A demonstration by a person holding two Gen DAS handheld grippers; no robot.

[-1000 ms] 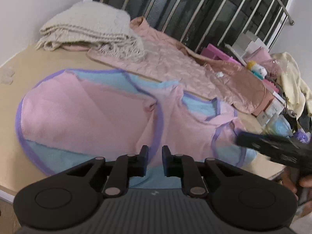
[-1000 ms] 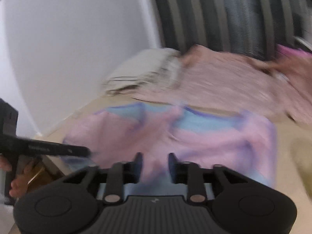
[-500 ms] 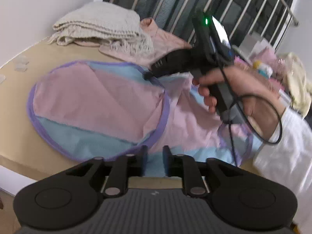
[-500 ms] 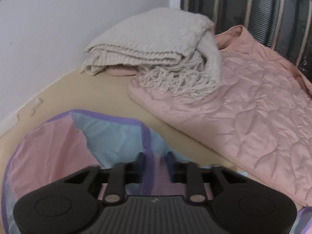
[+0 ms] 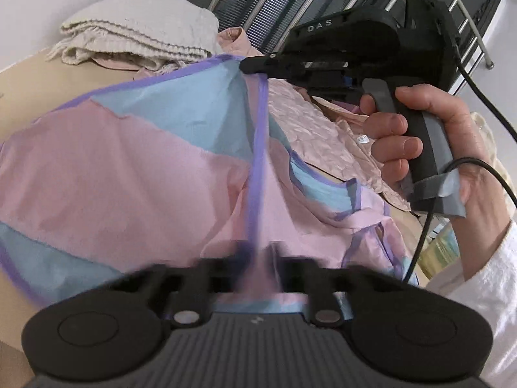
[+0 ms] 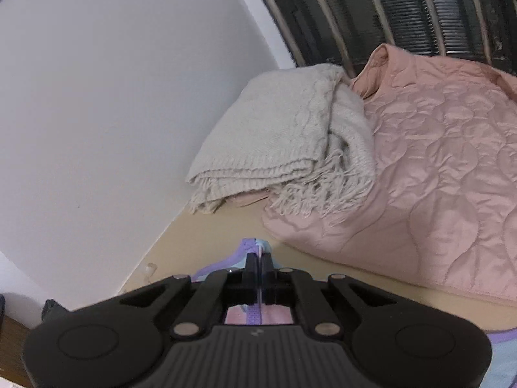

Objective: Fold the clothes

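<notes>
Right hand-held gripper [image 6: 259,263] pinches the pink-and-blue garment [image 5: 135,168] by its purple hem, lifting a fold; blurred left hand-held gripper [image 5: 258,252], apparently narrow, must grasp next.

The right tool [image 6: 259,263], which was open half a second ago, has been closed on the purple-trimmed edge of the pink and blue garment [image 5: 135,174]. This edge has been lifted from the tabletop [image 6: 206,236]. The left tool [image 5: 258,258] has been brought closer to the fabric and is now blurred.
</notes>
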